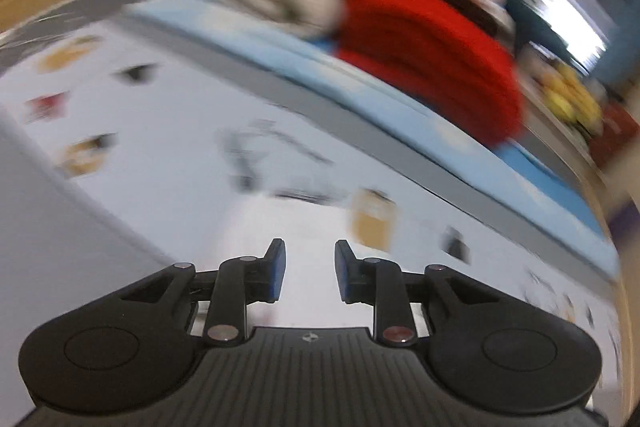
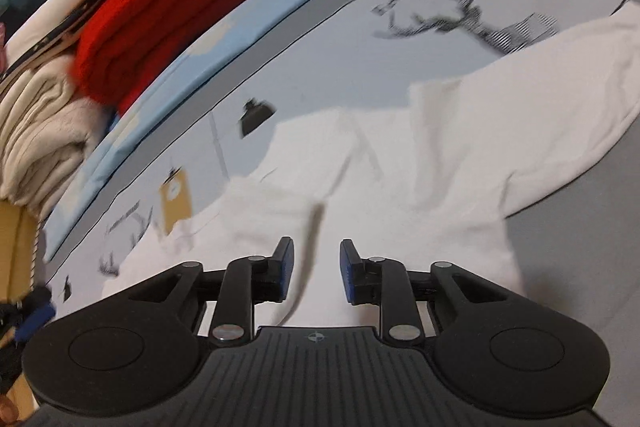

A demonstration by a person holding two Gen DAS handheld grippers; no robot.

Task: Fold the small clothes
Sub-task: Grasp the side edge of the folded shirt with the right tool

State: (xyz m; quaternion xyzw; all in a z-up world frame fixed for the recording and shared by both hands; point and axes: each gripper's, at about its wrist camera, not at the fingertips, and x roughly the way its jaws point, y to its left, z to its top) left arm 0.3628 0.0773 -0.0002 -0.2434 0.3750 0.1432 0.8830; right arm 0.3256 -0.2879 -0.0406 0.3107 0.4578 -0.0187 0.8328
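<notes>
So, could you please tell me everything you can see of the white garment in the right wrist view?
The white garment is soft, plain cloth, seemingly a small top, lying spread but rumpled on the patterned sheet, with creases and a fold near its middle. It covers part of the sheet's print and reaches the grey area at right. The right gripper is over its near edge, jaws apart with nothing between them; whether they touch the cloth is unclear.

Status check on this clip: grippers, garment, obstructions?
Left gripper open, empty, view blurred. Right gripper open above white garment, lying flat. Red knit stacked at far edge, apart.
</notes>
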